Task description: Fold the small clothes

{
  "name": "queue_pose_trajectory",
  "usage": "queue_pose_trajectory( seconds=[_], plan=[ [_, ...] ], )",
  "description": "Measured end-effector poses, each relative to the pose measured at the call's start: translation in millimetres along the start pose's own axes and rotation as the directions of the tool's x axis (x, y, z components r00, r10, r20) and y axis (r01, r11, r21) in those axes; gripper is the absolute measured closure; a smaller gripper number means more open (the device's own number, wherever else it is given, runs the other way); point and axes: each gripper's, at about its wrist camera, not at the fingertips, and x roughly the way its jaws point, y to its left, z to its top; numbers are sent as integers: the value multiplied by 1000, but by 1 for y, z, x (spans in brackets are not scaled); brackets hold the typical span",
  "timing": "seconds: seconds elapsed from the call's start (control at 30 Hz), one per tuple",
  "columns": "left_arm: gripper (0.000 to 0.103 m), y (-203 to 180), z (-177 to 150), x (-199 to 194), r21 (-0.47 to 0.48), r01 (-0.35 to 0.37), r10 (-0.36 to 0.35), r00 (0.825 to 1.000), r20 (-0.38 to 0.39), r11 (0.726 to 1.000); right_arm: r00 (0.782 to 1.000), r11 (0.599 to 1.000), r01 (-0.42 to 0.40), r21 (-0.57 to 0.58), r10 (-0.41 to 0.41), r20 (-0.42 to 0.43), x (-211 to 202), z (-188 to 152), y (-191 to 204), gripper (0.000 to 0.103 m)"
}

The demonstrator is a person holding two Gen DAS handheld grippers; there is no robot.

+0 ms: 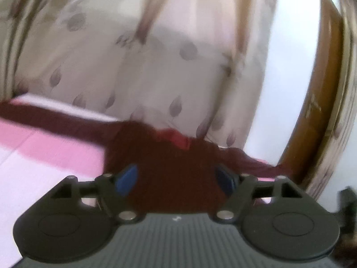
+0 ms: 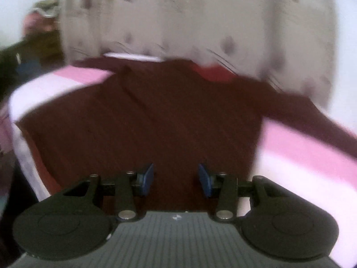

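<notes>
**Left wrist and right wrist views: both smeared, shirt laid out flat**

Left wrist first: pretty blurry all over. Left gripper [image 1: 176, 178] spread wide at the bottom of the frame, blue pads [image 1: 127, 178] well apart, nothing pinched between them, just dark cloth seen behind the gap. Maroon shirt [image 1: 162, 167] lying across the middle of the frame on a pink and white striped bedsheet [image 1: 44, 156], one sleeve running off to the upper left, the other toward the right, collar a brighter red at centre. Lower hem hidden behind the gripper body. Leaf-print curtain [image 1: 133, 67] filling the top, brown wooden door [image 1: 312, 111] at the right edge.

Right wrist: same blur. Right gripper [image 2: 176, 178] about half open, holding nothing. Shirt [image 2: 145, 116] spread through the centre, right sleeve cut off at the frame edge. Dark clutter at upper left, can't make out what.
</notes>
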Motion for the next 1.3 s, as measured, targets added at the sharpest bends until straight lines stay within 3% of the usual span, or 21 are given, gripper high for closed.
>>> queue_pose_trajectory(
  seconds=[0.07, 0.17, 0.2, 0.23, 0.27, 0.37, 0.47, 0.53, 0.63, 0.7, 0.73, 0.8, 0.87, 0.9, 0.93, 1.03, 1.1, 1.17, 1.3],
  plan=[
    [26, 0, -1, 25, 17, -19, 20, 1000, -24, 1000, 998, 994, -42, 104, 47, -42, -4, -16, -16, 56],
    [26, 12, -5, 47, -35, -11, 9, 998, -63, 999, 995, 987, -91, 129, 95, -20, -23, -19, -29, 54],
    [26, 16, -6, 50, -51, 2, -4, 999, -49, 999, 994, 981, -106, 165, 105, 17, -26, -12, -37, 51],
    [26, 18, -7, 51, -51, 4, -6, 1000, -25, 999, 991, 964, -124, 233, 108, 79, -32, -6, -54, 36],
    [24, 21, -9, 51, -49, -3, 3, 1000, -1, 999, 986, 938, -129, 321, 87, 142, -36, -1, -78, 30],
    [17, 33, -8, 55, -92, -34, 38, 998, 40, 995, 955, 822, -90, 562, -89, 283, -38, 8, -167, 28],
    [17, 44, -11, 60, -111, -80, 88, 994, 69, 991, 908, 615, -17, 788, -321, 271, -26, -5, -264, 27],
    [17, 56, -14, 68, -175, -112, 117, 993, 19, 978, 877, 466, 49, 883, -443, 185, -16, -17, -326, 28],
    [17, 72, -23, 78, -272, -149, 135, 988, -70, 951, 871, 355, 90, 930, -482, 100, 4, -27, -385, 32],
    [17, 78, -25, 83, -297, -157, 130, 986, -109, 942, 846, 328, 160, 931, -532, 42, 17, -25, -410, 33],
    [17, 80, -26, 85, -304, -152, 121, 986, -118, 940, 835, 323, 155, 934, -548, 51, 21, -24, -417, 32],
    [17, 82, -27, 88, -320, -154, 117, 985, -130, 935, 831, 310, 160, 937, -554, 41, 32, -19, -434, 33],
    [17, 88, -30, 91, -353, -157, 107, 982, -157, 922, 839, 288, 222, 932, -543, -32, 47, -15, -450, 70],
    [17, 91, -31, 92, -374, -150, 98, 983, -156, 915, 831, 267, 268, 926, -550, -82, 51, -13, -454, 75],
    [17, 94, -32, 90, -389, -141, 91, 985, -145, 910, 826, 279, 270, 922, -558, -73, 52, -9, -453, 90],
    [17, 98, -34, 87, -419, -124, 78, 989, -125, 900, 791, 380, 272, 884, -611, 19, 43, 28, -436, 89],
    [17, 98, -35, 87, -423, -128, 85, 989, -117, 897, 811, 409, 156, 899, -573, 119, 31, 53, -417, 89],
    [17, 97, -35, 86, -424, -130, 90, 990, -113, 896, 829, 472, 81, 878, -521, 204, 31, 90, -392, 89],
    [17, 102, -37, 80, -454, -112, 82, 993, -87, 884, 831, 612, -101, 784, -381, 404, 43, 181, -328, 89]
  ],
)
